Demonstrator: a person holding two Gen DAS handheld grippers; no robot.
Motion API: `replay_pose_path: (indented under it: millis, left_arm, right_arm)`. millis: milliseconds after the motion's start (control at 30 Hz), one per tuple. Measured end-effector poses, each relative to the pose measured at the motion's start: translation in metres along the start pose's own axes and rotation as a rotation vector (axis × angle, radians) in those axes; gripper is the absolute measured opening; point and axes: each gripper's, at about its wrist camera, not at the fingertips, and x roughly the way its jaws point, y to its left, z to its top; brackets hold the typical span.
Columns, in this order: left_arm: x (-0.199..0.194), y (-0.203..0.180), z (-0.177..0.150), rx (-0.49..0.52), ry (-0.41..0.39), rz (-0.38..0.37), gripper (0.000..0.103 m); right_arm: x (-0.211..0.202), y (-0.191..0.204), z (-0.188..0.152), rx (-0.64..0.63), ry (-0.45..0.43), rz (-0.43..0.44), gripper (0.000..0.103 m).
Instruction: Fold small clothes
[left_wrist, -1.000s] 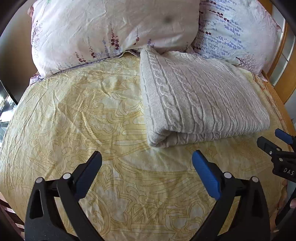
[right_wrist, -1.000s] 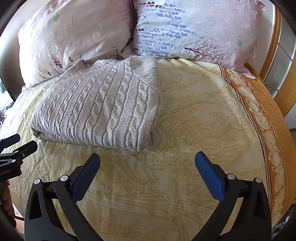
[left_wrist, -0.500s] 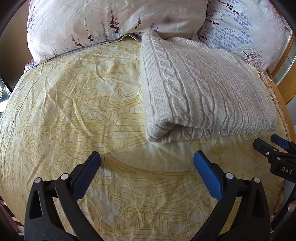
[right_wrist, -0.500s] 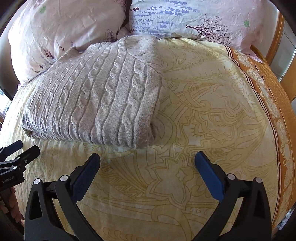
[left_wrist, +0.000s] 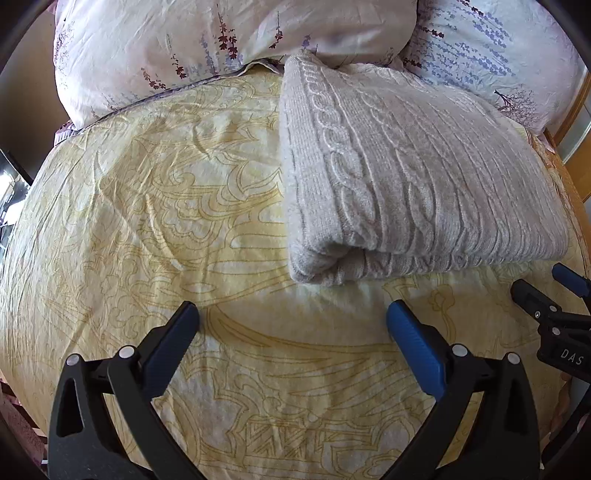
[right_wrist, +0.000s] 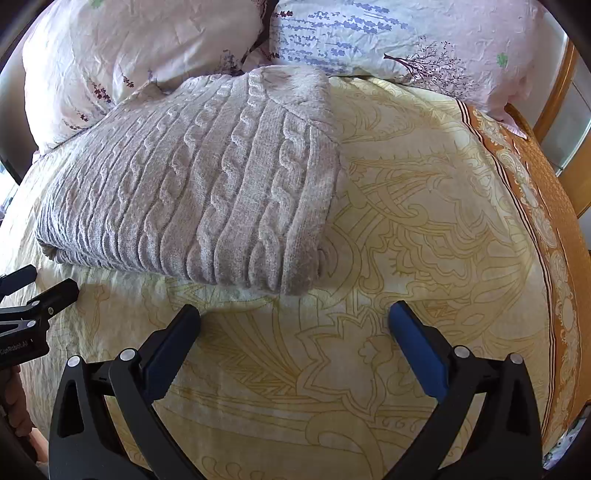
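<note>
A folded grey cable-knit sweater (left_wrist: 413, 177) lies on a bed covered by a yellow bedspread (left_wrist: 155, 221) with a gold line pattern. The sweater is a thick, flat bundle; its far end touches the two pillows at the head of the bed, and its rounded folded edge faces the cameras.

The left gripper (left_wrist: 291, 325) hangs over the bedspread just in front of the sweater's near left corner. Its jaws are spread wide, with nothing between them but bare bedspread; the sweater's fold sits just beyond the tips and does not touch them. At the right edge of this view the tips of the right gripper (left_wrist: 546, 291) show, close to the sweater's near right corner.

In the right wrist view the same sweater (right_wrist: 207, 184) fills the left half of the frame, and the right gripper (right_wrist: 293, 321) is also spread wide and empty, its tips just short of the sweater's near edge. The left gripper (right_wrist: 40, 288) enters from the left edge, with part of a hand (right_wrist: 14, 402) below it.

The left pillow (left_wrist: 207, 40) is white with purple flower sprigs; the right pillow (right_wrist: 406, 40) carries lavender and tree prints. An orange patterned border (right_wrist: 546, 206) runs down the right side of the bedspread, and a wooden bed frame (right_wrist: 554, 92) shows beyond it.
</note>
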Motion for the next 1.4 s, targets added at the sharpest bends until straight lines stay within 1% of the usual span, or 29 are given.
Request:
replay_pose_path:
  millis: [100,267,467,533,800,1033,1400]
  left_arm:
    - [0.001,0.000,0.001,-0.008,0.017,0.003,0.101]
    - [0.003,0.001,0.005,-0.013,0.056,0.007,0.101]
    - [0.005,0.000,0.009,-0.013,0.100,0.008,0.101]
    - [0.005,-0.001,0.009,-0.016,0.111,0.010,0.101]
    - [0.002,-0.001,0.005,-0.027,0.106,0.011,0.101]
    - [0.002,0.000,0.003,-0.027,0.110,0.013,0.101]
    - [0.006,-0.002,0.009,-0.017,0.122,0.012,0.101]
  right_arm:
    - [0.001,0.000,0.002,0.013,0.025,-0.006,0.102]
    - [0.005,0.003,0.013,0.022,0.122,-0.018,0.102]
    - [0.007,0.008,0.018,-0.029,0.167,0.006,0.102]
    - [0.005,0.013,0.015,-0.050,0.171,0.013,0.102]
    - [0.002,0.014,0.010,-0.035,0.148,0.009,0.102]
    - [-0.002,0.015,0.002,-0.024,0.150,0.004,0.102]
    - [0.004,0.013,0.012,-0.032,0.158,0.008,0.102]
